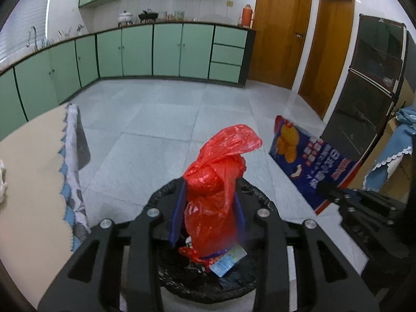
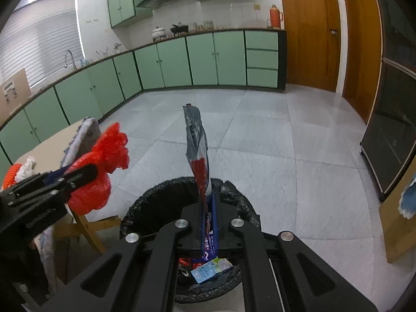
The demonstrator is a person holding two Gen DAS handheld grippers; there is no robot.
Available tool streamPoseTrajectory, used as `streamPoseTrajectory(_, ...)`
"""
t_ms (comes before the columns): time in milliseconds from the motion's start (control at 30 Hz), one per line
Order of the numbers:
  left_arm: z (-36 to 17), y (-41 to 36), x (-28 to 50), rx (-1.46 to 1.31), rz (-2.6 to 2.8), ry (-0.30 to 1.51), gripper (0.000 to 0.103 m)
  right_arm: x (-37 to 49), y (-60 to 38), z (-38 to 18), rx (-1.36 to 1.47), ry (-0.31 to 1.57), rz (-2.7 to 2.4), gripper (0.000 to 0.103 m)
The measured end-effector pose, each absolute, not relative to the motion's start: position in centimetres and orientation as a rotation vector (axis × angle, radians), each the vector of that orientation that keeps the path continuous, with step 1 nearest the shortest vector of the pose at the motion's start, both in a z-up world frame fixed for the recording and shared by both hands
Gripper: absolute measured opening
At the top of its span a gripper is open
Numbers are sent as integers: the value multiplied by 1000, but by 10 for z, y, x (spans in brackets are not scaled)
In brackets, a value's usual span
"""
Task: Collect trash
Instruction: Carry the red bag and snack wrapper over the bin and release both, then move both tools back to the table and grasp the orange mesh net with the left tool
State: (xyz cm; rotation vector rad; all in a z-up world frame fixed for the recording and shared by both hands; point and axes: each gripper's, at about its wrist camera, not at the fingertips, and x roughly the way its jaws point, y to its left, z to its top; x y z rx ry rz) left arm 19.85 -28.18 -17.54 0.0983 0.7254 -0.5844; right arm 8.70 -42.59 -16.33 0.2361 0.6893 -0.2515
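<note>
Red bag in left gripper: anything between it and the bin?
Nothing visible. The red bag, clamped in the left gripper, hangs right over the open black-lined bin; below it lie only scraps of trash already inside.

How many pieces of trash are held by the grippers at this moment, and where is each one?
2. The red plastic bag is in the left gripper; the blue snack wrapper is in the right gripper. Both hang over the black-lined bin. More trash lies inside, partly hidden.

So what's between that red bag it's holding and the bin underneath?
Nothing solid. In the left wrist view the red plastic bag, pinched in the left gripper, hangs over the black-lined bin, whose bottom already holds a small pale blue packet.
</note>
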Motion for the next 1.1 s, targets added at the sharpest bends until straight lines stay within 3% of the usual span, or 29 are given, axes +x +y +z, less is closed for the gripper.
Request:
streamPoseTrajectory(267, -174, -282, 205, 92, -588, 731, 44, 108, -434, -190, 245, 749, -248, 7)
streamPoseTrajectory(300, -173, -280, 206, 85, -585, 732, 46, 109, -433, -193, 246, 753, -247, 13)
streamPoseTrajectory(333, -172, -279, 206, 80, -578, 729, 47, 110, -433, -195, 243, 759, -252, 30)
streamPoseTrajectory(400, -170, -276, 206, 71, -570, 726, 47, 109, -432, -197, 226, 763, -262, 45)
streamPoseTrajectory(733, -139, -224, 202, 20, -508, 649, 70, 82, -420, -168, 201, 685, -311, 96)
streamPoseTrajectory(867, -121, -196, 196, 26, -468, 599, 77, 71, -400, -138, 194, 602, -292, 97)
streamPoseTrajectory(1100, -94, -124, 182, 37, -351, 522, 78, 74, -345, -88, 163, 490, -179, 97)
